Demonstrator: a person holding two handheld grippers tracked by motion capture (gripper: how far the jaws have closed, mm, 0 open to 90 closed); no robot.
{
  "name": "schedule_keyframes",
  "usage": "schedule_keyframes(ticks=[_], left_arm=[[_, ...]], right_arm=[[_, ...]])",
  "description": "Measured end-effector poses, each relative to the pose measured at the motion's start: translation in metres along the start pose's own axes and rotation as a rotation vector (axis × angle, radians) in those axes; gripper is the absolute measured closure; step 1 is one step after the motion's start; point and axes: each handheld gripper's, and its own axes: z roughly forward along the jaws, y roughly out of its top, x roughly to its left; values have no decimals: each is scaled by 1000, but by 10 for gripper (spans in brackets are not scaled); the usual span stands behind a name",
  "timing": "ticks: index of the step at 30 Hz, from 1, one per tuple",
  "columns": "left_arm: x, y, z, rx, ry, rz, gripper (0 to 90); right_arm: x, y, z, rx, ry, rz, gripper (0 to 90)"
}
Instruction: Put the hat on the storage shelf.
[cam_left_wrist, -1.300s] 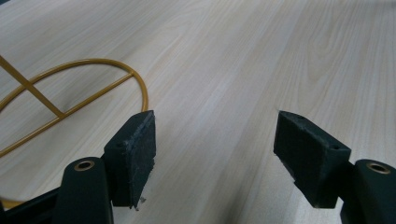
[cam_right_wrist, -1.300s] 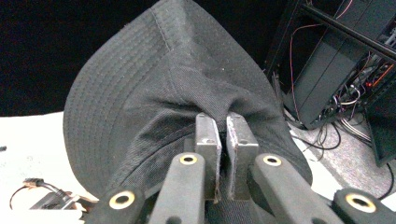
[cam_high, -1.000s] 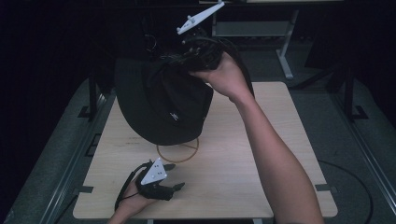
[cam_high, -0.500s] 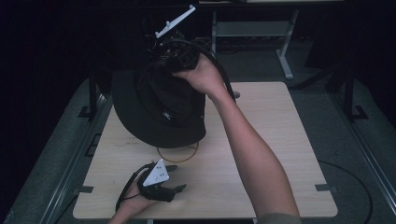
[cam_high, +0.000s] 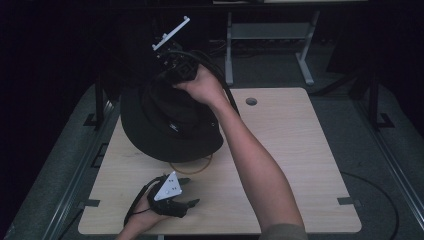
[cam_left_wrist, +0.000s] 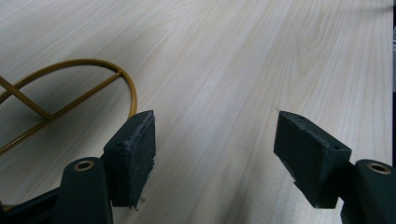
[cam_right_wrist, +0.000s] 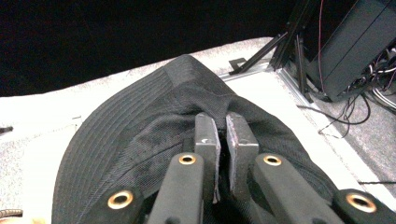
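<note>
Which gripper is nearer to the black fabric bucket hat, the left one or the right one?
Right. The right gripper is shut on the crown of the black fabric bucket hat. The left gripper rests open on the table's near edge, apart from the hat.

It looked like a lab or test workshop: a bare pale wooden table stood on grey carpet, with a metal frame stand and tangled cables beyond the right gripper, under dim light.
</note>
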Motion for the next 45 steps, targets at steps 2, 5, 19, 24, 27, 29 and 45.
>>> schedule_keyframes(ticks=[2,5,19,24,27,29,45], left_arm=[[0,0,-1,-1,0,-1,289],[0,0,-1,2,-4,2,289],[-5,-2,-2,5,-22,6,287],[-7,-3,-5,2,-19,-3,286],[-9,-2,-7,5,-19,0,284],[-10,-2,-7,0,-21,-4,283],[-11,-2,-4,-1,-38,-8,281]], right_arm=[[1,1,4,8,-1,2,849],[2,2,12,33,-3,-9,843],[9,7,18,10,5,-20,652],[5,-2,5,-17,14,13,617],[1,-10,-5,-37,7,13,594],[0,-17,-13,-46,3,27,566],[-14,-69,-63,-136,-10,100,416]])
